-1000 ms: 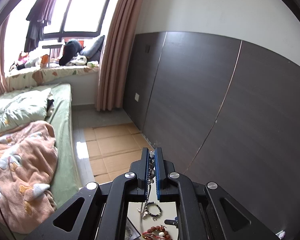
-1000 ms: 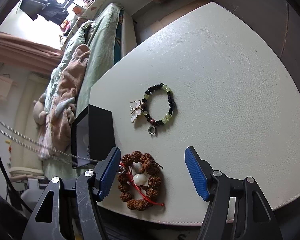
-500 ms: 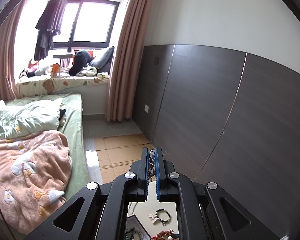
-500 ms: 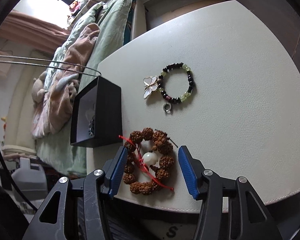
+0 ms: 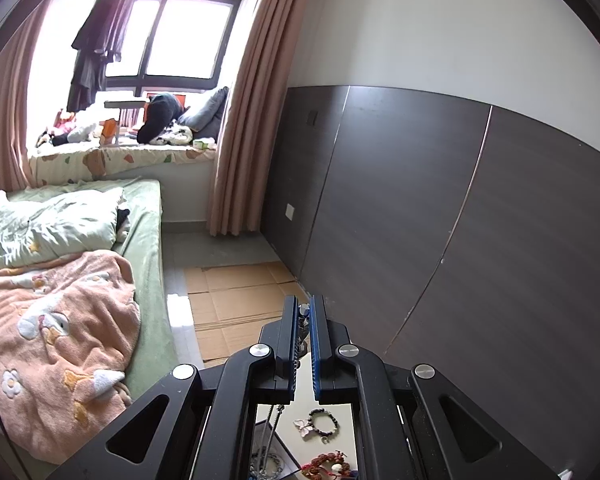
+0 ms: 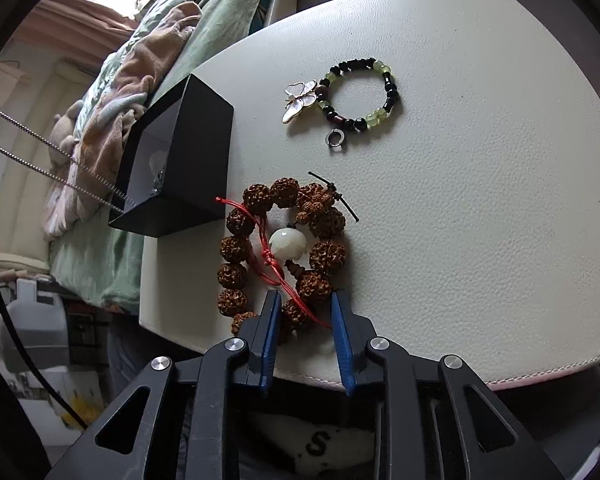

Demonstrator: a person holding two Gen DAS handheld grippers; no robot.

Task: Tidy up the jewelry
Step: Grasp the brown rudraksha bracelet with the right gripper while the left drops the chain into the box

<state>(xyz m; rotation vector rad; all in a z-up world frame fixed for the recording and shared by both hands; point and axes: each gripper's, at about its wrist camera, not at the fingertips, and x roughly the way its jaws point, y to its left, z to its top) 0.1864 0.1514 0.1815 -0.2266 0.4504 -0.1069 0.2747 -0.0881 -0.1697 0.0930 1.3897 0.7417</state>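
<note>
Right gripper has narrowed from wide, now pinching the seed-bead bracelet on the table (pickup likely next); left gripper is still holding the chain necklace, dangling into the black box.

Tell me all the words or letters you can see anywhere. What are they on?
"S": a dark letter on a pale surface seen below the white table, between the right gripper's arms. What that surface is cannot be told.
Nothing else is readable: the black box, the seed bracelet and the butterfly bracelet show no writing.
</note>
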